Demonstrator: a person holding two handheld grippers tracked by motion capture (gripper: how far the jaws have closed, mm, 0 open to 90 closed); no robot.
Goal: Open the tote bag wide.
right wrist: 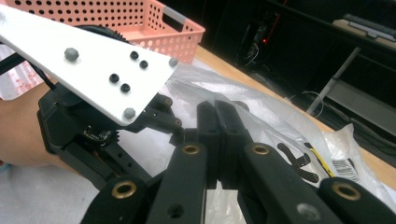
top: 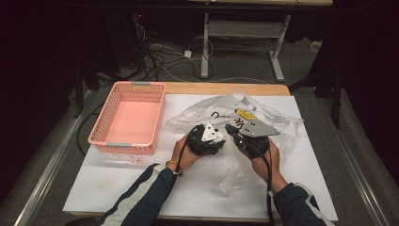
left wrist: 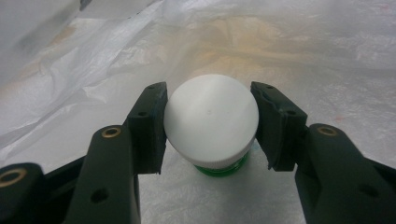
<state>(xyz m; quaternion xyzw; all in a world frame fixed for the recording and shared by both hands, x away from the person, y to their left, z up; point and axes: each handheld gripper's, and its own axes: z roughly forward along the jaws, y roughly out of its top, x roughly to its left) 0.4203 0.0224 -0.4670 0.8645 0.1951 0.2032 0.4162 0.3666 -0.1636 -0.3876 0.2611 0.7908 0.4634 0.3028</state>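
Note:
A white screw cap [left wrist: 210, 116] tops a green bottle [left wrist: 219, 169] that lies inside a clear plastic bag [top: 263, 115]. My left gripper [left wrist: 210, 122] is shut on that cap, one pad against each side, with bag film [left wrist: 280, 46] all around it. In the high view my left gripper [top: 214, 136] points into the bag's mouth at the table's middle. My right gripper [top: 229, 128] is just to its right. Its jaws are pressed together on a fold of the bag [right wrist: 280, 121], and my right gripper [right wrist: 217, 112] sits close beside the left gripper's white plate [right wrist: 93, 60].
An empty pink perforated basket [top: 127, 120] stands at the table's left, and the pink basket [right wrist: 140, 23] also appears behind the left gripper. A yellow label [top: 244, 114] and printed papers lie in the bag. The white tabletop [top: 141, 188] is bare in front.

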